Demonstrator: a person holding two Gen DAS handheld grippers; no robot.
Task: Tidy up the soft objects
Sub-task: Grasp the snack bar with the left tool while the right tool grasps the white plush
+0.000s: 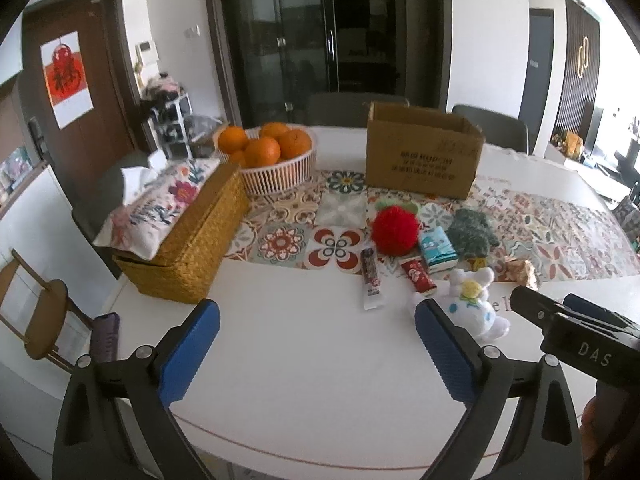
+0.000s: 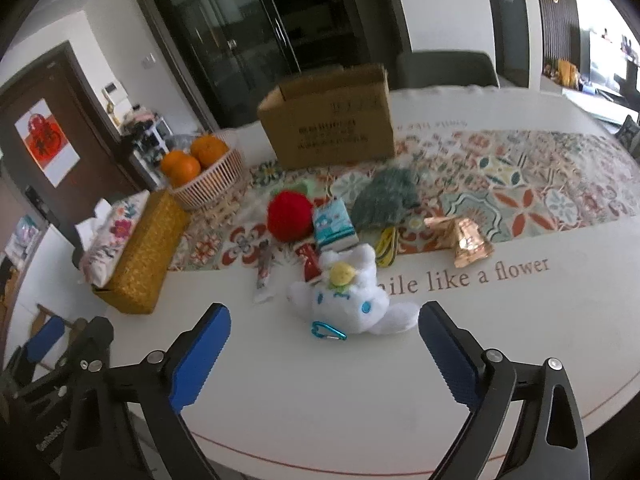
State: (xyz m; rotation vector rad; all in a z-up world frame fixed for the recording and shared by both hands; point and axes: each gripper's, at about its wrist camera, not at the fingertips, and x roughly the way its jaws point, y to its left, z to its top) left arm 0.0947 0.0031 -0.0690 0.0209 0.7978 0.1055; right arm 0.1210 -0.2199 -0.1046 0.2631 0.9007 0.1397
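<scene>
On the white tabletop [image 2: 320, 380], a cardboard box [image 2: 332, 124] stands far. Both tongs, left [image 1: 318, 356] and right [image 2: 324, 356], gape wide, holding nothing. The white plush toy [image 2: 352, 296] lies near, just beyond the right tongs; a red pompom [image 2: 289, 216] sits farther back.

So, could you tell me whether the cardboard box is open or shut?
Open: the cardboard box has its top flaps raised; its contents cannot be seen.
</scene>
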